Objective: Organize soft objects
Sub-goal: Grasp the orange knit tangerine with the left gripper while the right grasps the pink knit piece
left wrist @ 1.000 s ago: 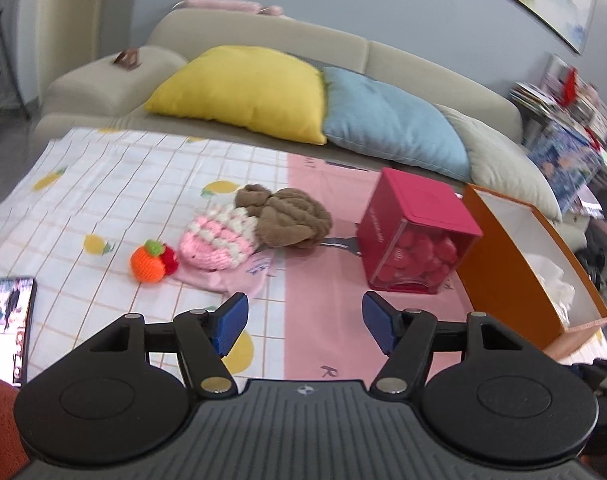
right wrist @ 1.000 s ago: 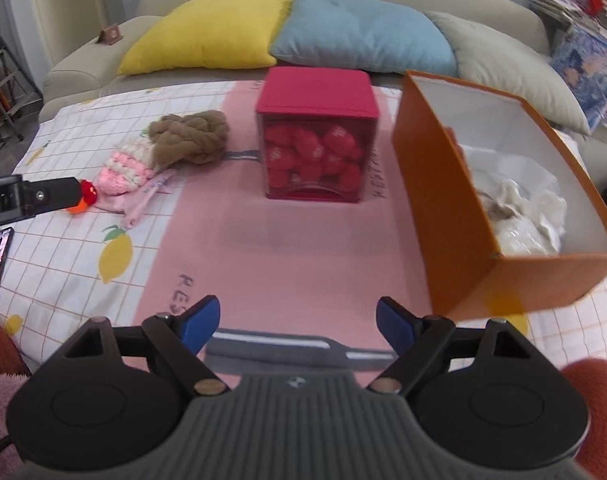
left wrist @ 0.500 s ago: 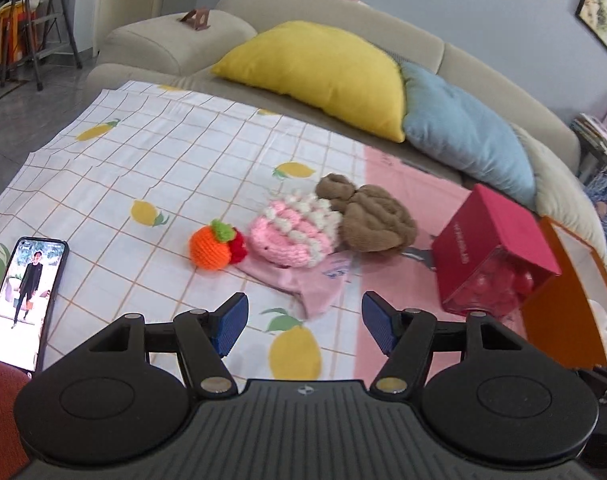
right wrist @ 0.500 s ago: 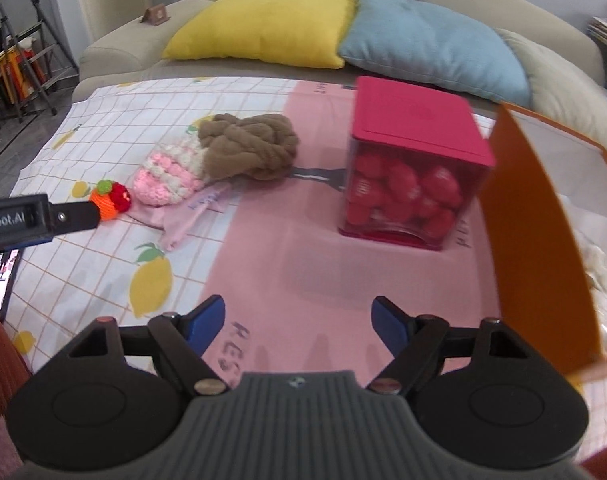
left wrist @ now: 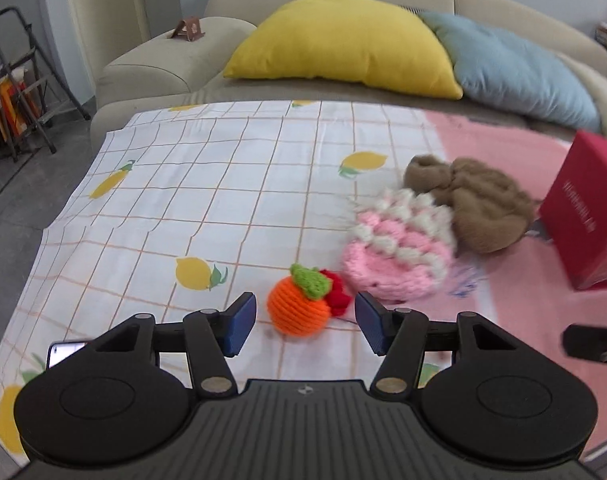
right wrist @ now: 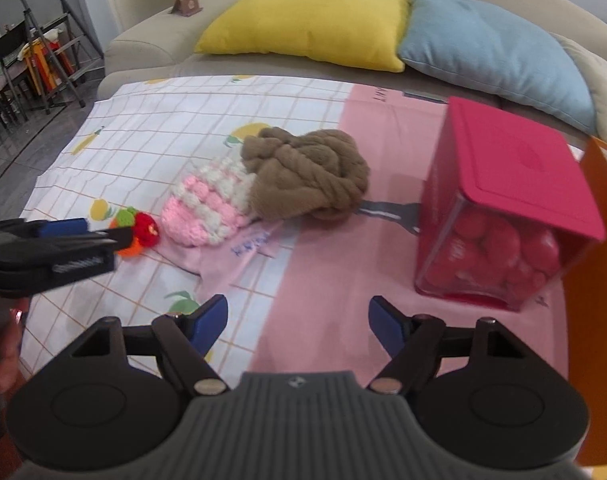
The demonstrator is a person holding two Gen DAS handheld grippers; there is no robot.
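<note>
An orange crochet fruit (left wrist: 297,312) with a green leaf and a red bit lies on the lemon-print cloth. It sits between the jaws of my left gripper (left wrist: 305,316), which are closing; the pads stand clear of it. A pink-and-white knitted hat (left wrist: 399,252) lies just right of it, touching a brown fluffy bundle (left wrist: 479,204). In the right wrist view my right gripper (right wrist: 297,316) hovers open over the cloth with nothing between its fingers. There the hat (right wrist: 203,208), the brown bundle (right wrist: 307,176) and the left gripper (right wrist: 63,236) lie ahead and to the left.
A red-lidded clear box (right wrist: 511,184) of red items stands to the right, beside an orange box (right wrist: 599,280). A pink cloth (right wrist: 239,252) lies under the hat. A phone (left wrist: 63,352) lies at the near left. Yellow (left wrist: 343,40) and blue (left wrist: 511,68) pillows rest on the sofa behind.
Both grippers have moved left and lower toward the soft things. The orange fruit now sits between the left jaws, which have narrowed. The orange box has slid to the right wrist view's edge.
</note>
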